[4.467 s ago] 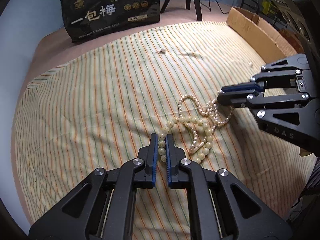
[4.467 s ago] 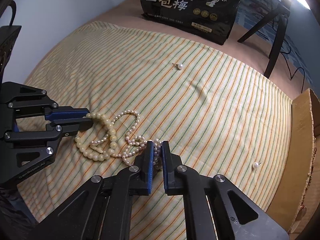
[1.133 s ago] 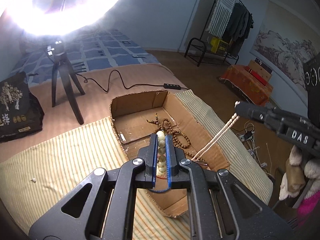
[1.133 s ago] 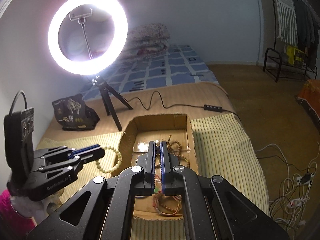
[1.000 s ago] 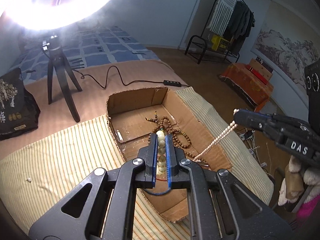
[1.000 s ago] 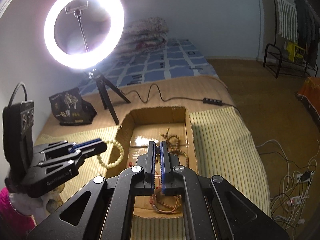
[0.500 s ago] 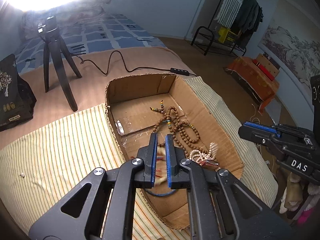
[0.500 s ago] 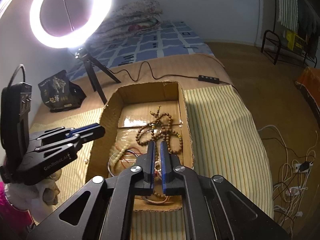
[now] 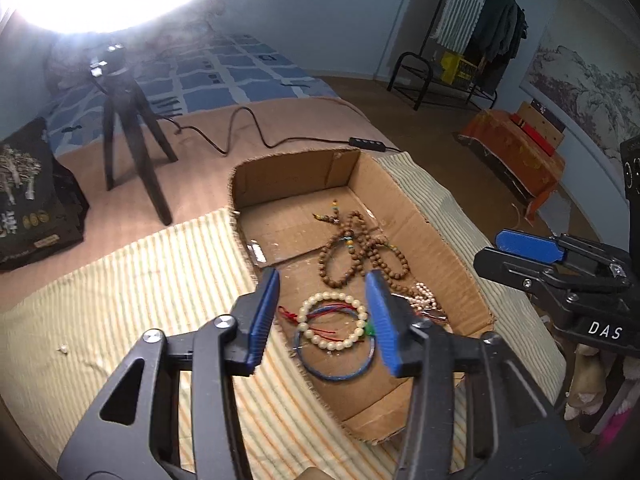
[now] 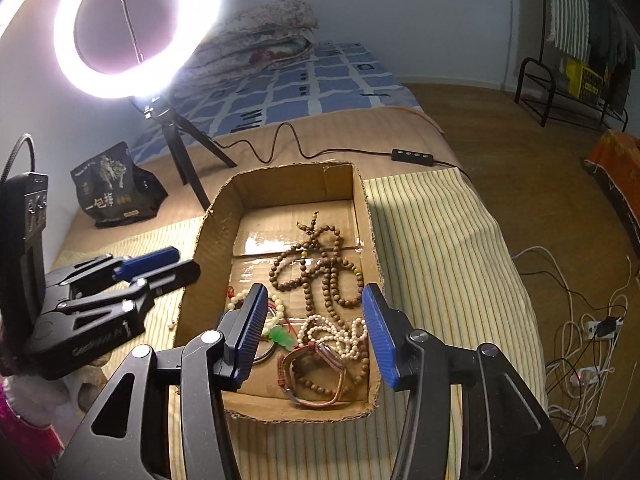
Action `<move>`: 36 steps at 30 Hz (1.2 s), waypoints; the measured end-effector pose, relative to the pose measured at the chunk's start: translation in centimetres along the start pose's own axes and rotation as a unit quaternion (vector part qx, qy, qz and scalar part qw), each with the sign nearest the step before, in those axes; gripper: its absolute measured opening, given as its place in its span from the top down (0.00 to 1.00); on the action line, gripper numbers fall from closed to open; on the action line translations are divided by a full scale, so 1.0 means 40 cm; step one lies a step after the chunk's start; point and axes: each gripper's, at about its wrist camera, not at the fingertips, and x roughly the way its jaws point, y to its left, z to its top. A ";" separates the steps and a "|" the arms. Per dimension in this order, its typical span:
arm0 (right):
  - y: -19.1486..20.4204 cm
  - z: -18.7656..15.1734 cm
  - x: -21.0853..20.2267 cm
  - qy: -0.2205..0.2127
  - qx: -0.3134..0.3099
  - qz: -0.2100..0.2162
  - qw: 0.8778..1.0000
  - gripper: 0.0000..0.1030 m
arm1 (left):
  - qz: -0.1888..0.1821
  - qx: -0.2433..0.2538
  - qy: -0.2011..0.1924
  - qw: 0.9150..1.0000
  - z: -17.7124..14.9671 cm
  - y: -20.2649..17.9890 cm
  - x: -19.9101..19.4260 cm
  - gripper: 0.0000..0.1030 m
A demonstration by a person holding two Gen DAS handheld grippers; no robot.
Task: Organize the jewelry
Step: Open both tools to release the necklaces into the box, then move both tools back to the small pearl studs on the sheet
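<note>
Half a second ago both sets of jaws were nearly shut over the box; now the left gripper point(image 9: 322, 320) and the right gripper point(image 10: 316, 332) stand with jaws wide and hold nothing, each hovering above the cardboard box point(image 10: 204, 248) on the striped cloth point(image 10: 436, 248). The cream bead bracelet point(image 9: 334, 322) lies on the box floor beside a blue cord ring point(image 9: 336, 376). The pearl necklace point(image 10: 340, 334) rests in a heap near a watch point(image 10: 320, 376), with brown wooden beads point(image 10: 324, 268) further back.
</note>
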 end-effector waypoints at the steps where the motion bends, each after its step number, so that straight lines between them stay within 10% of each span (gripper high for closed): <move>1: 0.005 0.001 0.000 0.000 -0.001 -0.001 1.000 0.53 | 0.003 0.001 0.000 1.000 0.000 0.005 -0.006 0.55; 13: 0.068 0.012 0.015 0.011 -0.008 -0.011 1.000 0.37 | 0.038 -0.016 0.003 0.999 -0.017 0.136 -0.074 0.55; 36: 0.386 -0.061 0.027 -0.027 -0.102 0.074 0.992 0.36 | 0.091 -0.059 -0.017 0.994 -0.134 0.473 -0.221 0.55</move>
